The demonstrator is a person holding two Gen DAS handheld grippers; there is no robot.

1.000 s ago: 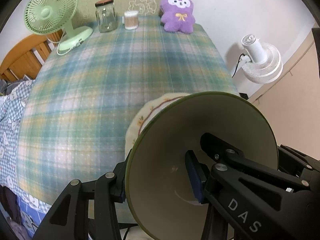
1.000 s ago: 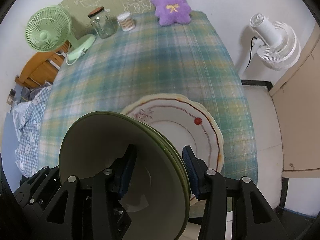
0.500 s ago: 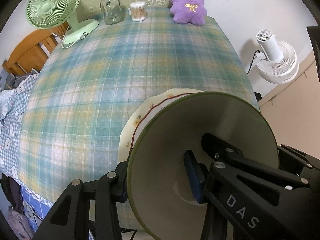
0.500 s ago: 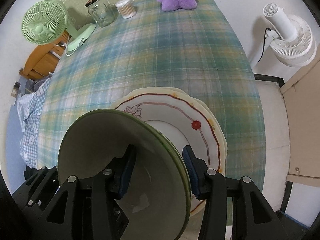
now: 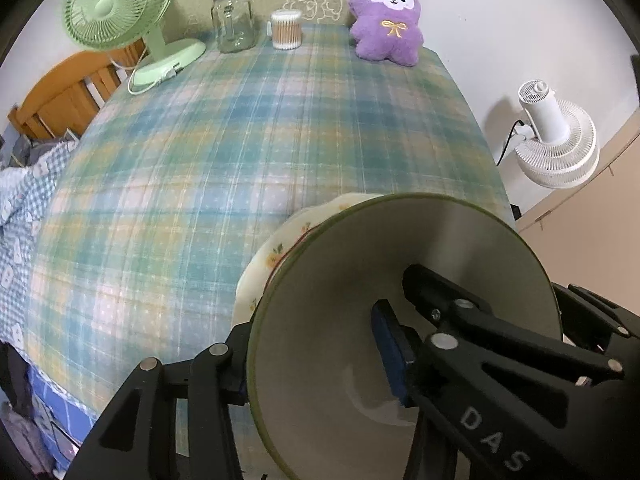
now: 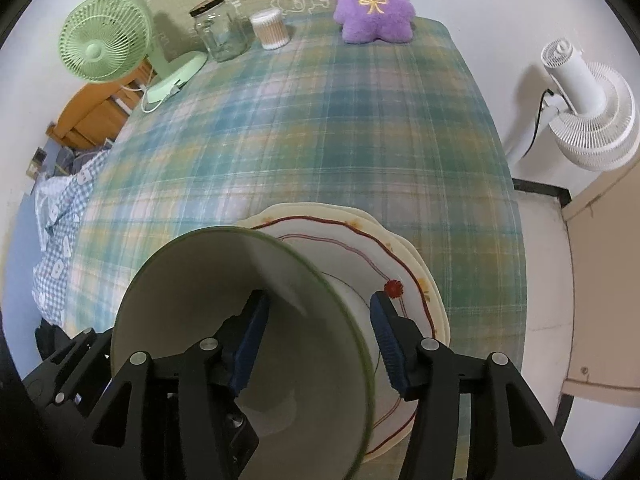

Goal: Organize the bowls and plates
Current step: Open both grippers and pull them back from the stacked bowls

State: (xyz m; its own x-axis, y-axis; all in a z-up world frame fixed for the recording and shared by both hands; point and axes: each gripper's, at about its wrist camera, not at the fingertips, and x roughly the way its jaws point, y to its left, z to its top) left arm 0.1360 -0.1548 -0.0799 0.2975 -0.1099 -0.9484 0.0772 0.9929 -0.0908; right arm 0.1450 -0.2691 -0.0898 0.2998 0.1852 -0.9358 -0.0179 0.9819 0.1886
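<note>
A green-rimmed bowl (image 5: 460, 248) (image 6: 192, 280) rests tilted on a stack of cream plates (image 5: 276, 248) (image 6: 400, 256) with red lines and flowers, near the table's front right corner. My left gripper (image 5: 312, 354) straddles the bowl's left wall, one finger outside and the blue pad inside. Its jaws are opening, and the inner pad stands off the wall. My right gripper (image 6: 318, 340) straddles the opposite wall. Its jaws are opening too, with a gap at each pad. Each gripper's black frame shows at the edge of the other's view.
A plaid cloth (image 5: 240, 140) covers the table. Along the far edge stand a green fan (image 5: 120, 16), a glass jar (image 5: 234, 20), a tub of cotton swabs (image 5: 286, 30) and a purple plush (image 5: 384, 20). A white floor fan (image 5: 556, 140) stands off the right edge.
Both grippers came down a little with the bowl onto the plates. Their pads have parted from the bowl's wall, and the rim is blurred in the right wrist view.
</note>
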